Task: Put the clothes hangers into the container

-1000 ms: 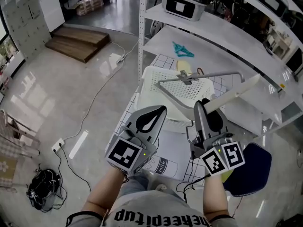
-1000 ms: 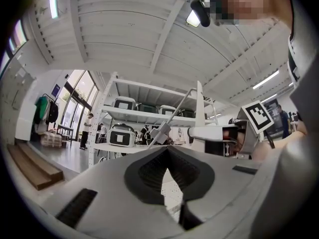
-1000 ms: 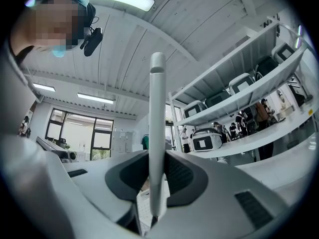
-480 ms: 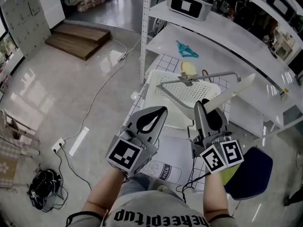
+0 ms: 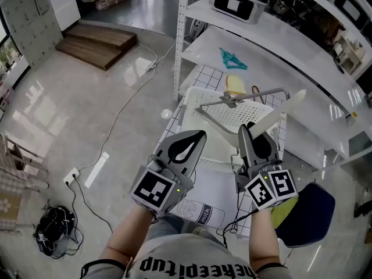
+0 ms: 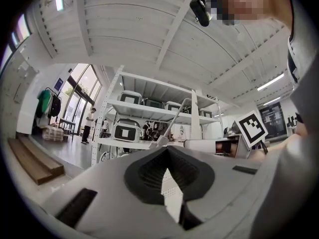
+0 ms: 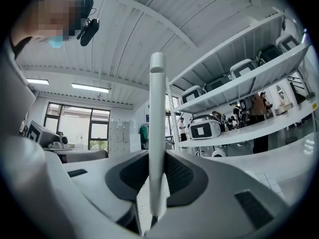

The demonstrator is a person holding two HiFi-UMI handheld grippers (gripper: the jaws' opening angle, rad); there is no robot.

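My right gripper (image 5: 251,133) is shut on one arm of a white clothes hanger (image 5: 278,116). The hanger's grey bar and metal hook (image 5: 232,100) hang over the white perforated basket (image 5: 192,106) on the low checked shelf. In the right gripper view the hanger arm (image 7: 157,133) stands upright between the jaws of the right gripper (image 7: 156,159). The left gripper (image 5: 194,137) is to the left of the basket's near corner, shut and holding nothing; the left gripper (image 6: 167,150) shows its tips touching. A teal hanger (image 5: 233,58) lies on the shelf above.
White metal shelving rises ahead with an upright post (image 5: 182,34). A grey case (image 5: 235,1) sits on a higher shelf, and a yellow item (image 5: 235,84) lies behind the basket. There is a dark blue stool (image 5: 309,209) at my right, cables (image 5: 119,118) on the floor and a wooden step (image 5: 96,41) far left.
The shelf and basket have drifted slightly right and nearer in the view. The held hanger's free end has swung a little inward. Both grippers keep their grip states.
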